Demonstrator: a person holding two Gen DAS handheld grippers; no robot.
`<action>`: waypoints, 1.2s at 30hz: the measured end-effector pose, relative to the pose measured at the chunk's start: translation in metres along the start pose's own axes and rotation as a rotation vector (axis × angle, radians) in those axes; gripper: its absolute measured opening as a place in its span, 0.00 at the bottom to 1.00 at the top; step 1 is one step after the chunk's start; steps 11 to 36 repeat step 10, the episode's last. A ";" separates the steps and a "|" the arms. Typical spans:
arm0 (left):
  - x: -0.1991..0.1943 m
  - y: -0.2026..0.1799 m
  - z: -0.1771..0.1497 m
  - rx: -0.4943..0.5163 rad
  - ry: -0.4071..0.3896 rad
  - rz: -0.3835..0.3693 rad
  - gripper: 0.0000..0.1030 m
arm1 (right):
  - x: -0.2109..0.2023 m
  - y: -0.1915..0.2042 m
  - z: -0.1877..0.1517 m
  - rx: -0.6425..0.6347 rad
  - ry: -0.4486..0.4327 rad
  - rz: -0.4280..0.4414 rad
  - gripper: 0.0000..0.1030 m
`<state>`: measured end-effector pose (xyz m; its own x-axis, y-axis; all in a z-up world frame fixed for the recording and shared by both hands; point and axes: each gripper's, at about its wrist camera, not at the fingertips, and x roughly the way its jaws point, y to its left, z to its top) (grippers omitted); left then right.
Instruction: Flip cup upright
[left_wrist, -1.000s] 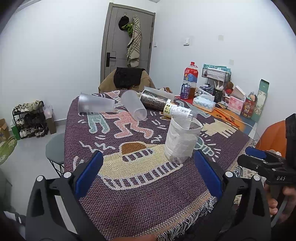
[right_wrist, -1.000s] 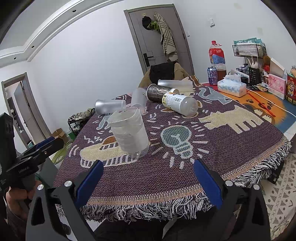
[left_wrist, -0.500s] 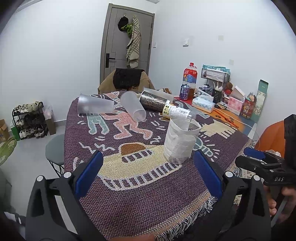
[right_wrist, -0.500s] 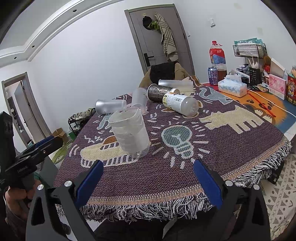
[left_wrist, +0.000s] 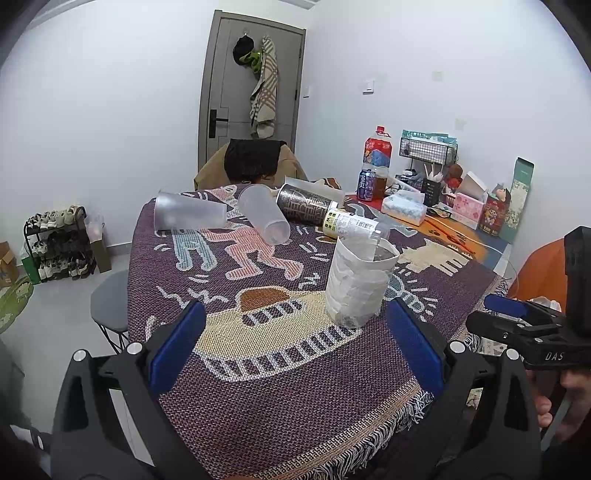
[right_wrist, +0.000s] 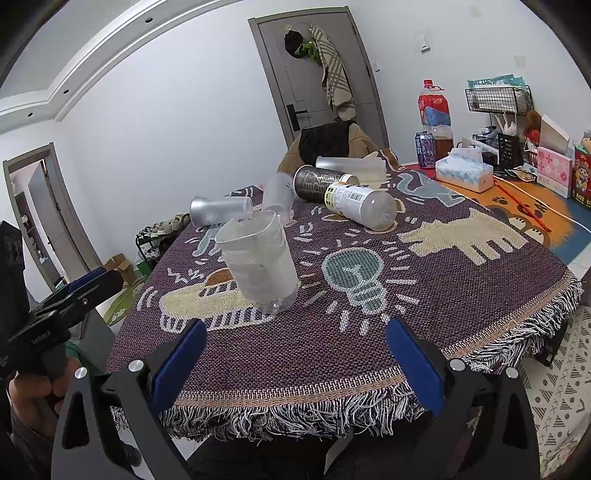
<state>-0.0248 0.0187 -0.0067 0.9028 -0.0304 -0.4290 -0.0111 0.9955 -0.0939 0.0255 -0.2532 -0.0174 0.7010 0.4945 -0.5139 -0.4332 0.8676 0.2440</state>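
Note:
A clear plastic cup with white paper inside (left_wrist: 358, 282) stands upright on the patterned tablecloth (left_wrist: 280, 369); it also shows in the right wrist view (right_wrist: 260, 267). Farther back lie frosted cups on their sides: one at the left (left_wrist: 188, 214) (right_wrist: 219, 210), one in the middle (left_wrist: 264, 214) (right_wrist: 279, 195), one at the back (right_wrist: 341, 164). My left gripper (left_wrist: 295, 343) is open and empty, short of the upright cup. My right gripper (right_wrist: 295, 360) is open and empty at the table's near edge.
A dark can (left_wrist: 306, 205) and a white bottle (right_wrist: 360, 205) lie on their sides beside the cups. Drinks, a tissue box (right_wrist: 463, 173), a wire rack and boxes stand at the table's right. A chair (left_wrist: 251, 162) and a door are behind.
Both grippers have drifted back very slightly. Nothing on the table has moved.

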 end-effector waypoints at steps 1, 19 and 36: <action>-0.001 0.000 0.000 0.000 -0.006 0.001 0.95 | 0.001 0.000 0.000 0.000 0.001 0.000 0.93; 0.000 0.005 0.000 -0.013 -0.004 -0.009 0.95 | 0.011 0.003 0.002 -0.021 0.023 0.006 0.93; 0.000 0.005 0.000 -0.013 -0.004 -0.009 0.95 | 0.011 0.003 0.002 -0.021 0.023 0.006 0.93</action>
